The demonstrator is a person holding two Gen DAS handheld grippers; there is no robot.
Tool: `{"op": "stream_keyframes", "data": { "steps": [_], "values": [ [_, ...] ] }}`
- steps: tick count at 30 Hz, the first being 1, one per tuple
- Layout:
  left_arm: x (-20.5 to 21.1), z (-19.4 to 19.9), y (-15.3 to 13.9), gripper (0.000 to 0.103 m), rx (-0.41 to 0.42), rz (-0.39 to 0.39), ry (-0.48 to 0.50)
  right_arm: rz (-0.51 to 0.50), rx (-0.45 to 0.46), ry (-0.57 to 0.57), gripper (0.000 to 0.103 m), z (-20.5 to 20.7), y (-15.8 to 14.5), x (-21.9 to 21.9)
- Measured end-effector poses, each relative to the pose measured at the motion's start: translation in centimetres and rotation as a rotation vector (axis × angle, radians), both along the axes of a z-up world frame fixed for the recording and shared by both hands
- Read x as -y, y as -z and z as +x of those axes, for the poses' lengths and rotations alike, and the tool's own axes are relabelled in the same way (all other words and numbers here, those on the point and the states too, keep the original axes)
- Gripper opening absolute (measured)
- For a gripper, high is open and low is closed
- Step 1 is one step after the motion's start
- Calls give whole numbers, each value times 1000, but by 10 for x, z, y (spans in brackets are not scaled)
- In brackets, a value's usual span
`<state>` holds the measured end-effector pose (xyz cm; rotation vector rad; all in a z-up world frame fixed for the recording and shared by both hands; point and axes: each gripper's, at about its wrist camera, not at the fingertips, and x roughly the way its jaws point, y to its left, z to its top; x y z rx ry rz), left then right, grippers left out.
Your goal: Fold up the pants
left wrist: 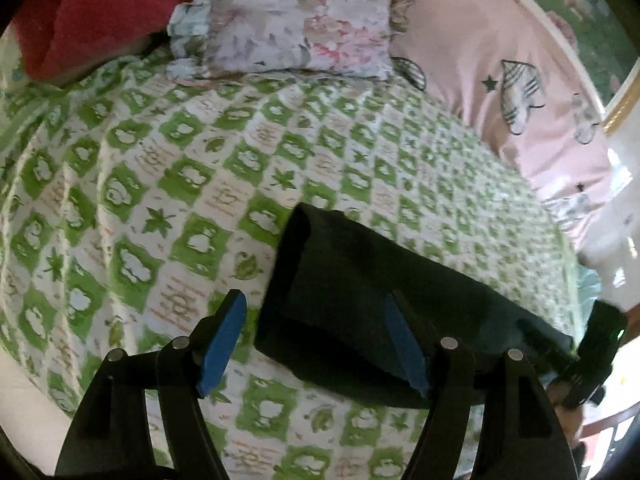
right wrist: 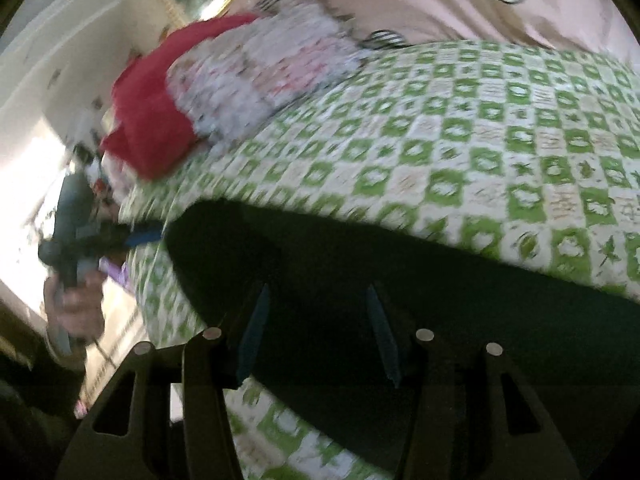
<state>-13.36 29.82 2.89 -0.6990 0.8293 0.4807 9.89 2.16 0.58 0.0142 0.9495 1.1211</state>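
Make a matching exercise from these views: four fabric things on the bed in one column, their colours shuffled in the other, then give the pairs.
Things:
1. pants
2. bedspread
3. pillow
4. blanket

Colours:
A. red
B. green and white checks
C. dark, almost black
D. pale floral print

Pairs: 1-C, 2-B, 3-D, 4-A

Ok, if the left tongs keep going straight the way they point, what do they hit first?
Probably the dark pants: the open left tongs straddle their near edge on the green checked bedspread, though depth is unclear.
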Motion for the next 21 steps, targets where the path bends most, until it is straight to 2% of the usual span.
{"op": "stream_keyframes", "data": {
  "steps": [5,11,21],
  "values": [
    [-4,4,15,72,-59,-18,-15,-7,-27,70,52,44,-3,-10],
    [-4,7,34,72,-106,-67,-35,-68,-48,66,52,78,9,-35],
    [4,19,56,72,-131,-151,-19,-187,-67,-25,52,85,39,-64]
  ]
}}
